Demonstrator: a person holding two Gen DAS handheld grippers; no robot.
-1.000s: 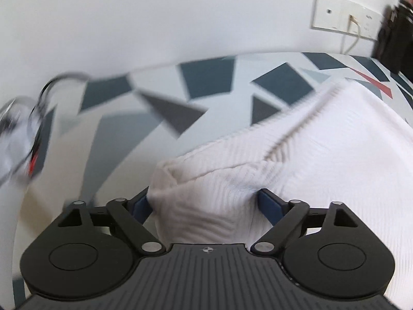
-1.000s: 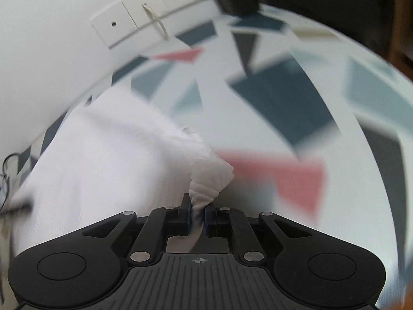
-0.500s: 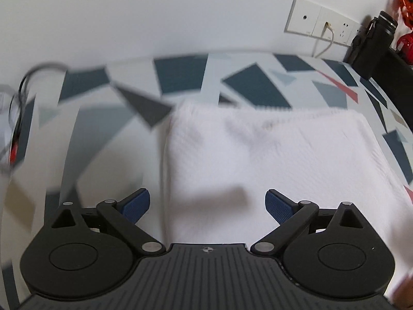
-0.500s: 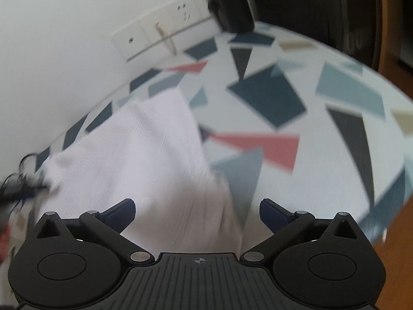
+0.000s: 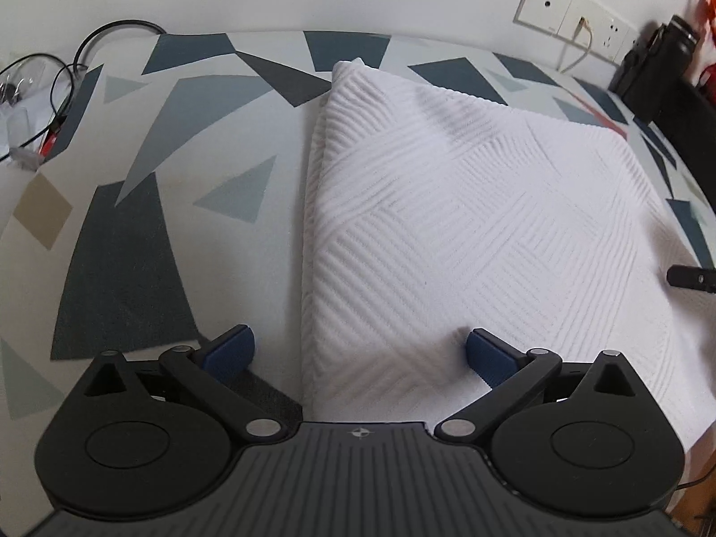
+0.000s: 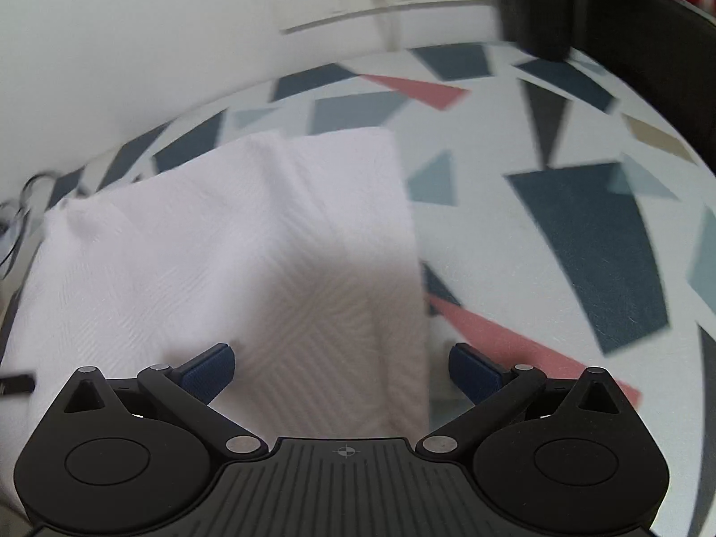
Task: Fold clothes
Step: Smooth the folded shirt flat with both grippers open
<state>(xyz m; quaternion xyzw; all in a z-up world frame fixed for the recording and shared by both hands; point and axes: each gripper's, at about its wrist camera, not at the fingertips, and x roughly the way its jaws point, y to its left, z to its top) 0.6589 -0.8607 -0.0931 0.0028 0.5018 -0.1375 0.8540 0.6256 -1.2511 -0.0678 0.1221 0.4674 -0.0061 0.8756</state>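
Observation:
A white cloth with a raised diagonal weave (image 5: 470,223) lies folded flat on the table with the geometric-patterned cover (image 5: 156,156). My left gripper (image 5: 358,344) hovers over the cloth's near left edge. Its jaws are opening, and its blue pads (image 5: 228,349) stand far apart and press on nothing. In the right wrist view the same cloth (image 6: 223,246) fills the left half. My right gripper (image 6: 342,362) is open wide above the cloth's right edge, and no fabric is pinched between its pads (image 6: 474,369).
A white wall with a socket plate (image 5: 568,13) and a plugged cable runs along the table's far side. Black cables (image 5: 58,76) lie at the far left. Dark objects (image 5: 658,62) stand at the far right. A small black part (image 5: 691,276) pokes in over the cloth's right side.
The right gripper let go of the bunched cloth corner and opened wide. The cloth dropped from a raised fold to lying flat. Both grippers drew back, and the left jaws spread a little wider.

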